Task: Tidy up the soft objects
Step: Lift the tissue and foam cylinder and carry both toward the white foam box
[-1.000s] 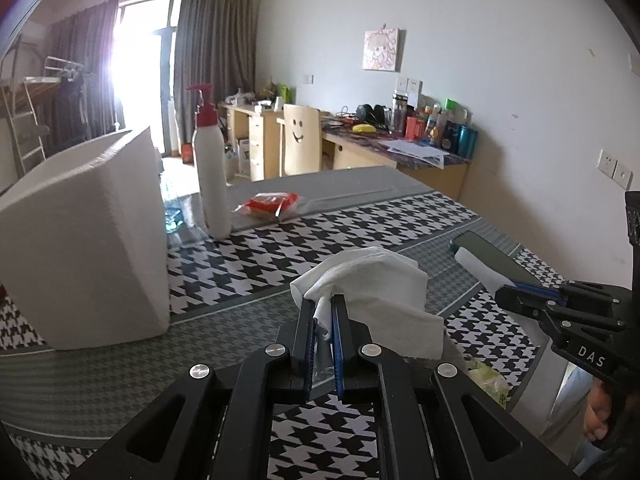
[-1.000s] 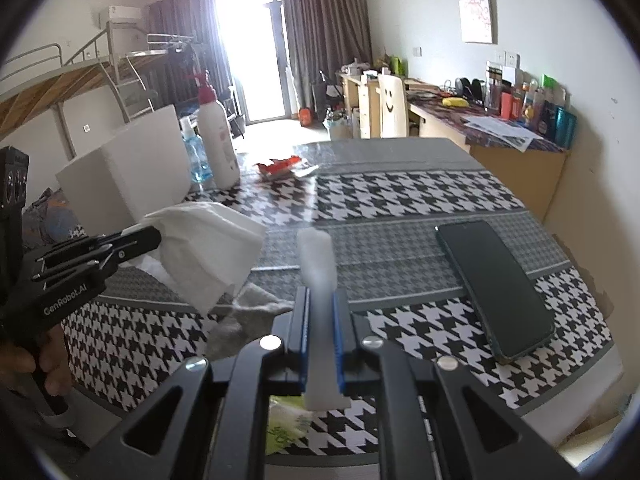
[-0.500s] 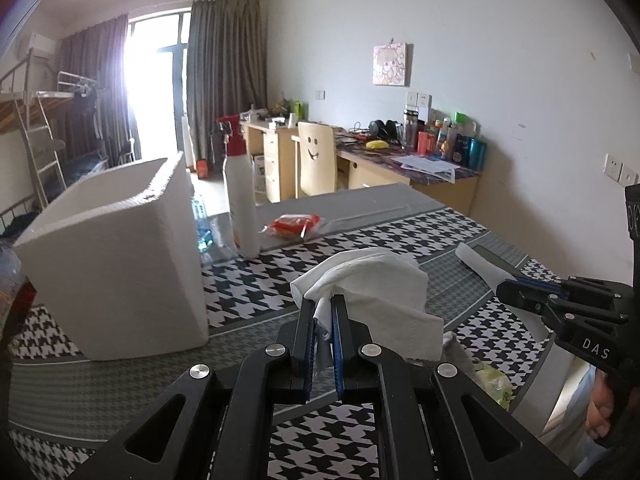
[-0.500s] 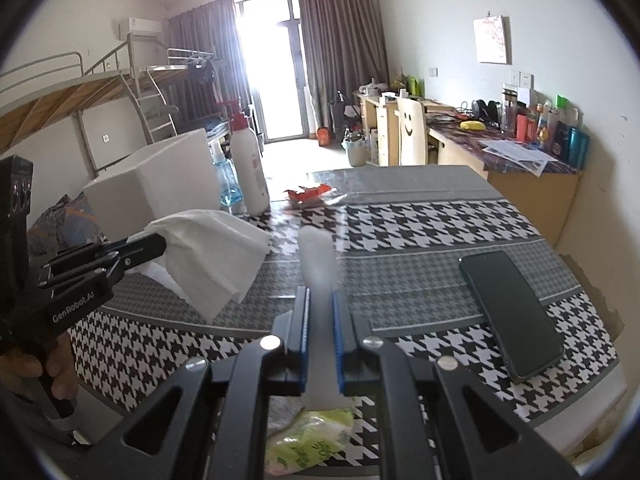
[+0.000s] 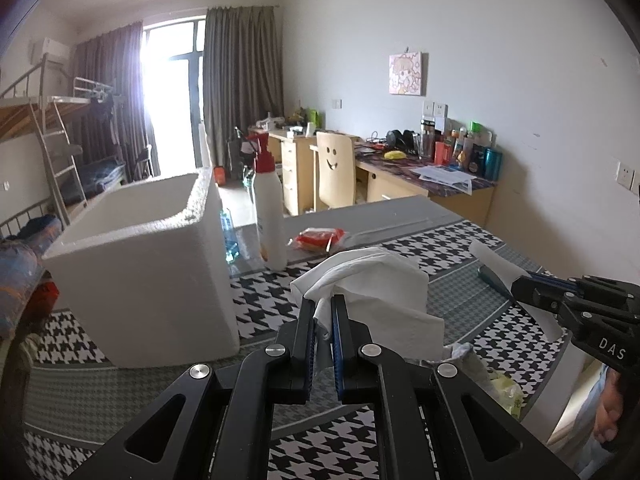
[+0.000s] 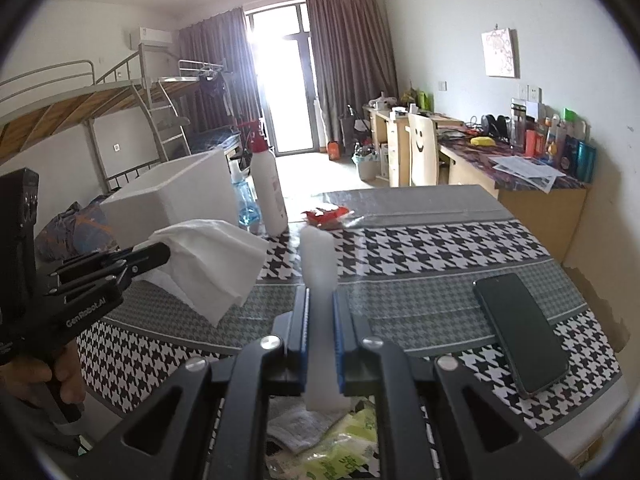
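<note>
My left gripper (image 5: 322, 307) is shut on a crumpled white tissue (image 5: 376, 284) and holds it above the houndstooth table; it also shows in the right wrist view (image 6: 212, 256). My right gripper (image 6: 320, 304) is shut on a white foam strip (image 6: 319, 256), held upright above the table's near edge; the strip also shows in the left wrist view (image 5: 496, 266). An open white foam box (image 5: 148, 268) stands at the left, seen also in the right wrist view (image 6: 176, 200).
A white pump bottle (image 5: 269, 208) with a red top and a red packet (image 5: 320, 237) stand behind the box. A dark phone (image 6: 520, 332) lies at the right. A green-yellow packet (image 6: 340, 440) and grey cloth (image 6: 296, 424) lie at the near edge.
Both grippers have risen and drawn back with their loads. The foam box's open top has come into sight in the left wrist view.
</note>
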Motion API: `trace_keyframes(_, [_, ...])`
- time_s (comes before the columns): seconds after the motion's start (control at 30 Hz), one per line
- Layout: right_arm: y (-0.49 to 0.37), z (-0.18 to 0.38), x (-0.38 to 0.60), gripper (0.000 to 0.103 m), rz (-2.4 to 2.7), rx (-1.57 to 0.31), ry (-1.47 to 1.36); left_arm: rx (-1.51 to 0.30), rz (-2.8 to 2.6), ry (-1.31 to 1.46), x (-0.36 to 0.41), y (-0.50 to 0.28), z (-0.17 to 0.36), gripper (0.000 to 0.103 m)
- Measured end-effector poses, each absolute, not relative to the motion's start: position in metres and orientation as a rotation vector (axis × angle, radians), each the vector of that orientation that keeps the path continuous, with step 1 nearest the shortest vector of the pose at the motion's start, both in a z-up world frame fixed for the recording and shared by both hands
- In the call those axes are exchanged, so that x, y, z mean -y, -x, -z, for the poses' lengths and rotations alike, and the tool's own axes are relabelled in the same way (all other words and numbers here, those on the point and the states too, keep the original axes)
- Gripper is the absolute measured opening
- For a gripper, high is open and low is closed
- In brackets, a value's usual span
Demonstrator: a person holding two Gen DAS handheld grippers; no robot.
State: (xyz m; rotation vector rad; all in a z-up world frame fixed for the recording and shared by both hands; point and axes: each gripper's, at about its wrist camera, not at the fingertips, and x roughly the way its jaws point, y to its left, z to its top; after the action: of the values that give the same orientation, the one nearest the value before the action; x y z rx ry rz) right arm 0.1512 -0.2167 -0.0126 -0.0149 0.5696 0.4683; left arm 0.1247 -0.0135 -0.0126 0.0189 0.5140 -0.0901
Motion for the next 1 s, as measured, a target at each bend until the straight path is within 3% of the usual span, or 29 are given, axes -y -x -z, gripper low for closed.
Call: trace_keyframes(1.0, [-0.165, -0.022, 0.192, 0.014, -0.522, -0.491, 0.017, -0.454, 0.064, -0.031, -0.001, -0.147, -0.026, 0.008])
